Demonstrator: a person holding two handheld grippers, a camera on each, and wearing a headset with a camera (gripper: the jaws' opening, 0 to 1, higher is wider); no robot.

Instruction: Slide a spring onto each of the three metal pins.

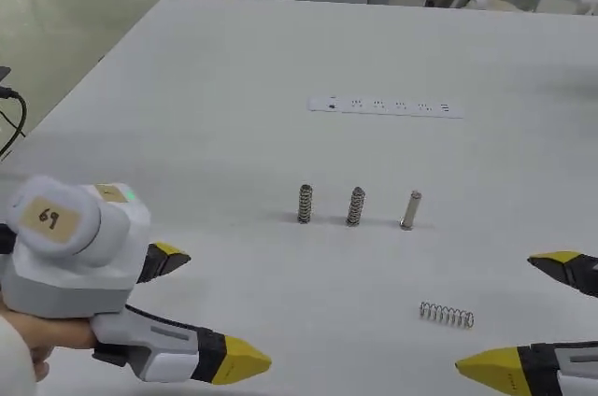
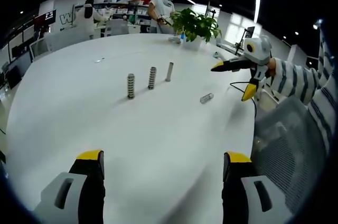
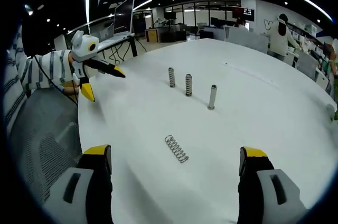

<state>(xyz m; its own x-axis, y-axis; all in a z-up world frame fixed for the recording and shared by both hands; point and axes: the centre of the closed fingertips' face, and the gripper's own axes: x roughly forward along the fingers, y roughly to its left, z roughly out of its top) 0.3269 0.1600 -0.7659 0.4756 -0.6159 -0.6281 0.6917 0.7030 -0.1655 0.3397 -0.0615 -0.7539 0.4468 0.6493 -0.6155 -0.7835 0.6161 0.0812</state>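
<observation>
Three upright metal pins stand in a row mid-table. The left pin [image 1: 305,204] and middle pin [image 1: 355,206] each wear a spring; the right pin [image 1: 410,210] is bare. A loose spring [image 1: 447,315] lies flat on the table in front of the bare pin, seen too in the right gripper view [image 3: 176,148]. My left gripper [image 1: 215,307] is open at the near left, well away from the pins. My right gripper [image 1: 523,312] is open at the near right, its jaws just right of the loose spring, holding nothing.
A white power strip [image 1: 385,106] lies flat beyond the pins. The white table [image 1: 234,88] is wide and bare around the pins. Chairs stand past the far edge. A potted plant [image 2: 196,23] sits at the table's end, with a person behind it.
</observation>
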